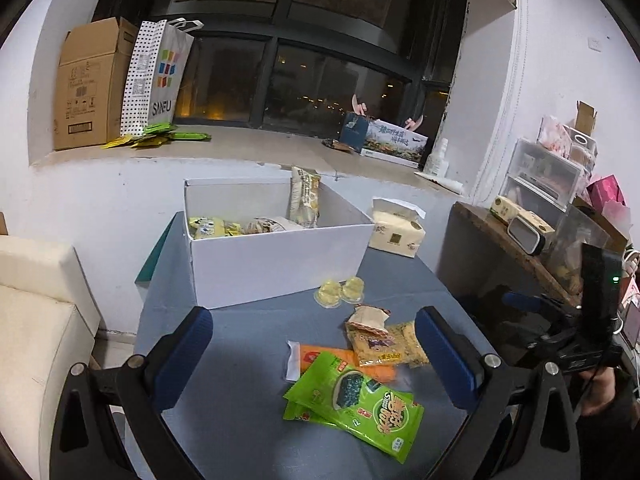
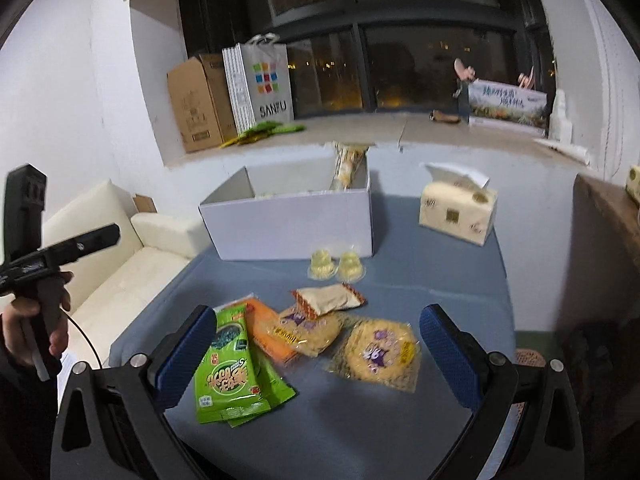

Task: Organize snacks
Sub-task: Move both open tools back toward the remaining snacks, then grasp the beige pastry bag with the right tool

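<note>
A white box [image 1: 276,264] [image 2: 292,224] stands at the back of the blue table and holds several snack packs, one tall pack [image 1: 305,202] leaning at its far right. Loose snacks lie in front: two green seaweed packs [image 1: 356,404] [image 2: 226,368], an orange pack [image 1: 340,360] [image 2: 266,332], yellow noodle packs [image 1: 376,346] [image 2: 380,354], a beige red-edged pack [image 1: 368,318] [image 2: 328,300] and two jelly cups [image 1: 340,290] [image 2: 336,266]. My left gripper [image 1: 314,360] is open and empty above the snacks. My right gripper [image 2: 318,356] is open and empty over them.
A tissue pack [image 1: 396,232] [image 2: 458,212] sits right of the box. A cream sofa [image 1: 36,312] [image 2: 120,260] stands left of the table. A wooden shelf [image 1: 520,240] with clutter stands on the right. The windowsill holds a cardboard box [image 1: 92,84] and a shopping bag [image 1: 156,76].
</note>
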